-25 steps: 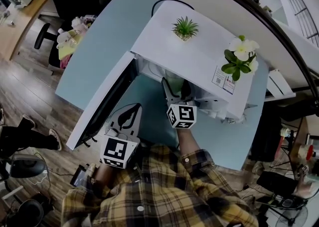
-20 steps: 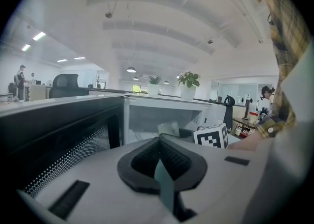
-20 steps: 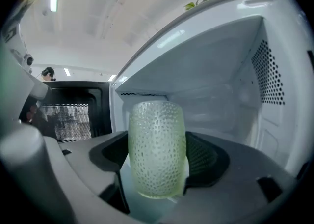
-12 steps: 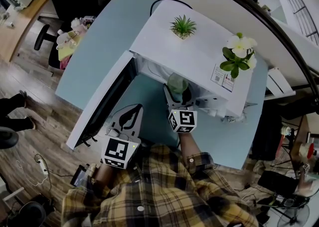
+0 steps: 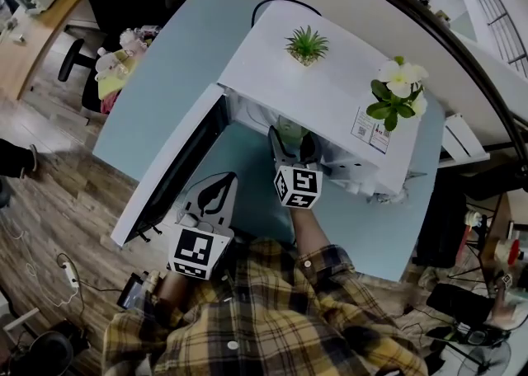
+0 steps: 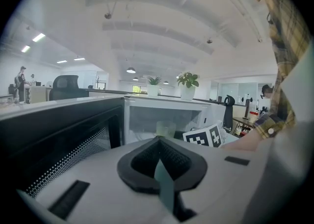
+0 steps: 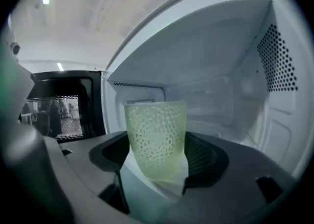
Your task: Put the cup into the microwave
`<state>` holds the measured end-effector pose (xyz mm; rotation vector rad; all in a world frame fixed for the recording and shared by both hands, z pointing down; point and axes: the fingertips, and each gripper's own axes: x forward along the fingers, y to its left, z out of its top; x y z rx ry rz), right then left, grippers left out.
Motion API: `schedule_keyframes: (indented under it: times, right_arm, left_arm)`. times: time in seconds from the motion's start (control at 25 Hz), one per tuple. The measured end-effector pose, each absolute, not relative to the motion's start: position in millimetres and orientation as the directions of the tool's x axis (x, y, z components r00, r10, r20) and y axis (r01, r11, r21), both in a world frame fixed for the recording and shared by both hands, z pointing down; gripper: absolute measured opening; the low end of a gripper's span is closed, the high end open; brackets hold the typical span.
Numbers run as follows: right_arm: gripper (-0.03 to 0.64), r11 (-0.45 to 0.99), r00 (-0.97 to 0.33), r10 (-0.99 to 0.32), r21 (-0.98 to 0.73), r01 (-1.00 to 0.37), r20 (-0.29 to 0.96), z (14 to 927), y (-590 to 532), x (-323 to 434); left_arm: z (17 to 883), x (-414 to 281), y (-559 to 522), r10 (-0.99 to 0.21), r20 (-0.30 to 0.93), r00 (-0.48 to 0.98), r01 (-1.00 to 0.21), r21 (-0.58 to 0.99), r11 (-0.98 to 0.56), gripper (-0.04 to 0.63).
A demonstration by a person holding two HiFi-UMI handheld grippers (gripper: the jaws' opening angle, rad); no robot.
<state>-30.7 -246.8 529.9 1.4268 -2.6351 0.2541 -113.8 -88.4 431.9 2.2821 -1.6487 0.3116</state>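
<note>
The right gripper [image 5: 290, 143] has its jaws clamped on the pale green cup [image 7: 156, 137], held upright inside the cavity of the microwave [image 5: 330, 90]. The left gripper [image 5: 213, 193], jaws together and empty, sits beside the open door [image 5: 177, 168]

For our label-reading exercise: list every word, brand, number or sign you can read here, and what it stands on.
On the microwave top, a sticker: print too small to read.
On the left cube and right cube: square marker patterns only, no words.
Nothing else readable.
</note>
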Motion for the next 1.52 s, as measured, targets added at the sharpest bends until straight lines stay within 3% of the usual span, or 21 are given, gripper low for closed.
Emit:
schedule_keyframes:
  times: [0.64, 0.8, 1.04, 1.36, 1.52]
  right_arm:
    - [0.346, 0.527, -0.522, -0.826, -0.039, -0.849, 0.213, 530.7, -226.0, -17.3]
    - [0.260, 0.510, -0.500, -0.838, -0.015, -0.860, 0.218, 531.6, -224.9, -12.3]
    - [0.227, 0.493, -0.480, -0.846, -0.001, -0.870, 0.232, 532.5, -232.3, -12.9]
    - [0.044, 0.478, -0.458, -0.855, 0.028, -0.878, 0.241, 532.9, -237.0, -12.6]
    - [0.020, 0.477, -0.457, -0.857, 0.031, -0.878, 0.238, 532.8, -237.7, -10.9]
  left_arm:
    - [432.8, -111.3, -88.2, -0.879, 0.347, 0.327, -0.945, 0.129, -0.300, -0.009]
    - [433.1, -110.3, -86.7, -0.878, 0.348, 0.329, -0.944, 0.125, -0.304, -0.009]
    - [432.1, -112.5, -84.4, -0.882, 0.345, 0.322, -0.947, 0.123, -0.297, -0.009]
    - [430.5, -116.3, -81.4, -0.888, 0.340, 0.308, -0.951, 0.121, -0.283, -0.009]
    - [430.3, -116.1, -81.2, -0.892, 0.337, 0.303, -0.953, 0.118, -0.279, -0.010]
